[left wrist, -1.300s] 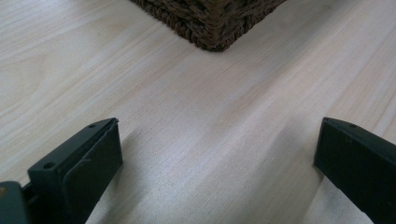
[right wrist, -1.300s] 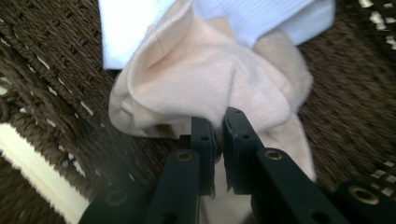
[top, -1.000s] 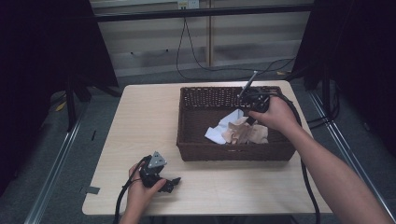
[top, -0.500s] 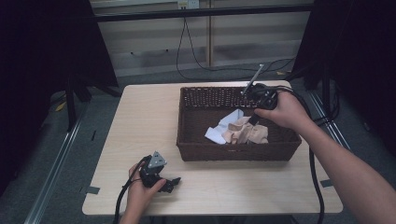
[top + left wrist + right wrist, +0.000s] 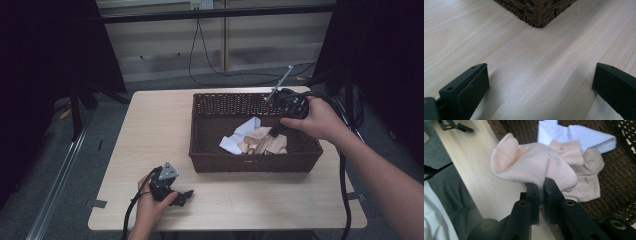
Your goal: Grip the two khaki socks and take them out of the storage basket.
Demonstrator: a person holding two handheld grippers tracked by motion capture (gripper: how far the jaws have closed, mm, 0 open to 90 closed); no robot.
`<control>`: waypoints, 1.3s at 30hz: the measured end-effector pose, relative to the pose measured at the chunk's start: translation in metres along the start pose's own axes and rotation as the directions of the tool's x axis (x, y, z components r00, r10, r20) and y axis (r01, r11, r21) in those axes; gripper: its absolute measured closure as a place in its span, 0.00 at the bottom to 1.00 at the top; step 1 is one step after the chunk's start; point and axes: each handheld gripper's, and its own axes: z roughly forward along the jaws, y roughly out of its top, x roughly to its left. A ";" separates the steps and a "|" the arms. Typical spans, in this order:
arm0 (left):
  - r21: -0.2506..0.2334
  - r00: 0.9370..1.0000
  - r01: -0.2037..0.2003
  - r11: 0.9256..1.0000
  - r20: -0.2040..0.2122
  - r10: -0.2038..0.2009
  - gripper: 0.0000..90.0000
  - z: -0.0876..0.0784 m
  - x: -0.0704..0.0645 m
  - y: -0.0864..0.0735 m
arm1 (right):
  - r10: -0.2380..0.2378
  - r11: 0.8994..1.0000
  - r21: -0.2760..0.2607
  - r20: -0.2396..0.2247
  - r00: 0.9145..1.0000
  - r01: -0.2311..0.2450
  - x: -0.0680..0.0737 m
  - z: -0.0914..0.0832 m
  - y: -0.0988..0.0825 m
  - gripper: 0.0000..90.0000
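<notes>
Right gripper lifted with one pink sock, one basket, two socks inside

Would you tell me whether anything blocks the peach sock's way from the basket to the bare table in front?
Only the basket's front wall. The right claw already grips the peach sock; the table beyond looks bare.

Pale socks in a dark wicker basket

A peach sock was pinched between the right gripper's closed jaws, bunched and raised over the brown woven basket. A beige sock and a white ribbed sock lay crumpled on the basket floor, touching.
</notes>
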 end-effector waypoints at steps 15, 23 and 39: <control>-0.001 1.000 0.001 1.000 0.000 -0.001 0.01 0.000 0.000 0.000 | -0.052 0.998 0.016 -0.096 0.994 0.054 0.019 -0.011 -0.003 0.94; 0.000 1.000 0.000 1.000 0.001 0.000 0.01 0.000 0.000 0.000 | -0.093 0.995 0.033 -0.123 0.988 0.098 0.034 -0.014 0.001 0.94; 0.000 1.000 0.001 1.000 0.001 -0.001 0.01 0.000 0.000 0.000 | -0.138 0.989 0.035 -0.179 0.974 0.147 0.053 -0.014 -0.003 0.94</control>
